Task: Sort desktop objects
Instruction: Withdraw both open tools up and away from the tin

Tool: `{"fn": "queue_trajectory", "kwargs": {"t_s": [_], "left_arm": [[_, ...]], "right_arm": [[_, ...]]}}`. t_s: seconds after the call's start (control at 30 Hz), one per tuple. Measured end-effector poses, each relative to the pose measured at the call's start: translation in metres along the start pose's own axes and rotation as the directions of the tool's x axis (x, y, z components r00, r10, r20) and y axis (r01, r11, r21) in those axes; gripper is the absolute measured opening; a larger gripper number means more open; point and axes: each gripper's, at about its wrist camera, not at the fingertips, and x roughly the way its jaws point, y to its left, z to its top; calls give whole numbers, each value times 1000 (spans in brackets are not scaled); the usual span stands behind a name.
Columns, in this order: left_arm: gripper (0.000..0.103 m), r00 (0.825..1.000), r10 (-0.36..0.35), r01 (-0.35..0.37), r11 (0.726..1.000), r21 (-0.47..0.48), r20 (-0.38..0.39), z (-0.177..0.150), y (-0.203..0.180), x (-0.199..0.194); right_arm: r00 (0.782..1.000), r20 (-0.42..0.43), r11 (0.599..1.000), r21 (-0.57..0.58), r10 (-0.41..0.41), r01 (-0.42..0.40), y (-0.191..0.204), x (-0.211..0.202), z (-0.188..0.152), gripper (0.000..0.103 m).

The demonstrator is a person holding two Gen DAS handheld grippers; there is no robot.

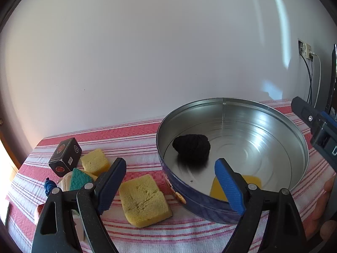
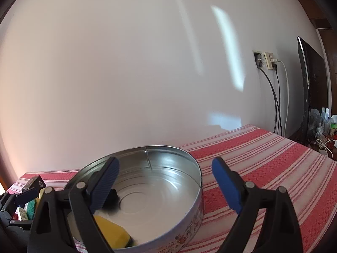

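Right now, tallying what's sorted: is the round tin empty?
Not empty. The tin has no lid and holds a black bundle and a yellow sponge.

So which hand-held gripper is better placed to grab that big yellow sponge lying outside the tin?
Left. The left hand-held gripper is open with the yellow sponge just below its fingers. The right hand-held gripper hovers over the tin.

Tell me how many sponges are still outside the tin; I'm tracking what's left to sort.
3: a large yellow sponge beside the tin, a smaller yellow one by the black box, a green-topped one between. Others may be hidden.
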Motion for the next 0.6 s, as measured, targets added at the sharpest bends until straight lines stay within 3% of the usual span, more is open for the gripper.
{"fn": "queue_trajectory", "kwargs": {"t_s": [0.6], "left_arm": [[88, 1000, -8, 7, 999, -43, -11, -22, 23, -20]], "right_arm": [[1000, 16, 999, 47, -7, 6, 12, -36, -8, 92]]}}
